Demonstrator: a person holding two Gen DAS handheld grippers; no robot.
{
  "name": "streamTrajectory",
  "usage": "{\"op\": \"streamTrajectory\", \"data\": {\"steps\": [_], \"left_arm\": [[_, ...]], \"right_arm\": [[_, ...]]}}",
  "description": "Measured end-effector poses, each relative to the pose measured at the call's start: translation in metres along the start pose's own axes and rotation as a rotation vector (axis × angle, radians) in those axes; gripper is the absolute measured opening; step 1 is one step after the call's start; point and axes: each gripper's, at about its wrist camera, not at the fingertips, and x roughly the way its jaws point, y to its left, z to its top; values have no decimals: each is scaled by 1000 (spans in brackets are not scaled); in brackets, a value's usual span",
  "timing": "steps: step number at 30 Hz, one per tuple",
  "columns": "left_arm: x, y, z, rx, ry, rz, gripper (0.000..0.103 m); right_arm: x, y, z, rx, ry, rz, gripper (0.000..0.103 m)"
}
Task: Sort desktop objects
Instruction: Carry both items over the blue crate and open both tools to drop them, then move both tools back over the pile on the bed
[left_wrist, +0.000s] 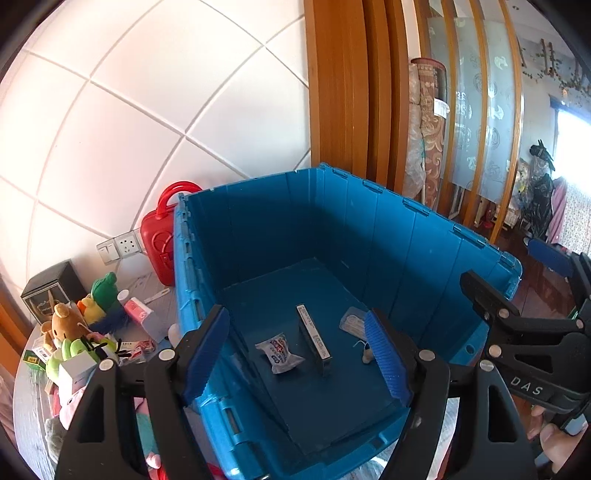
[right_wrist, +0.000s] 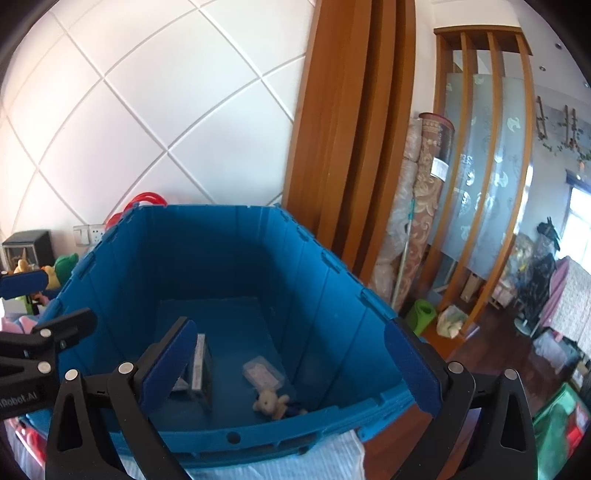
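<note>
Many toys and small boxes (left_wrist: 74, 343) crowd the table left of our blue bin (left_wrist: 406, 236). Our left gripper (left_wrist: 299, 354) hangs open and empty over its near rim; on the bin floor lie a sachet (left_wrist: 279, 352), an upright box (left_wrist: 314, 338), a clear case (right_wrist: 263, 373) and a plush (right_wrist: 271, 402). Our right gripper (right_wrist: 291, 365) gapes wide, holding nothing.

The right gripper's finger (right_wrist: 173, 363) hides part of the upright box (right_wrist: 202, 369); its print is unreadable.
</note>
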Motion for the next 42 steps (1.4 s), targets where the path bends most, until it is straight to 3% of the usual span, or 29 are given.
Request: {"op": "streamTrajectory", "data": {"steps": [11,18,25,32,37,42], "left_arm": [[-64,69,-31,-22,-90,45,75],[-114,144,-79,-38,-94,129,76],[-148,248,-161,-114,16,203,76],[-149,347,-262,-212,199,241,76],[-132,395,-325,-293,324,259,76],[-101,414,-365,-352,399,268,76]], "right_arm": [[-46,65,-5,-25,-2,90,103],[-80,135,-15,-18,-11,193,103],[-101,221,-44,-45,52,269,103],[-101,299,-104,-45,202,317,103],[-87,337,-152,-58,348,344,103],[-68,363,-187,-90,442,371,103]]}}
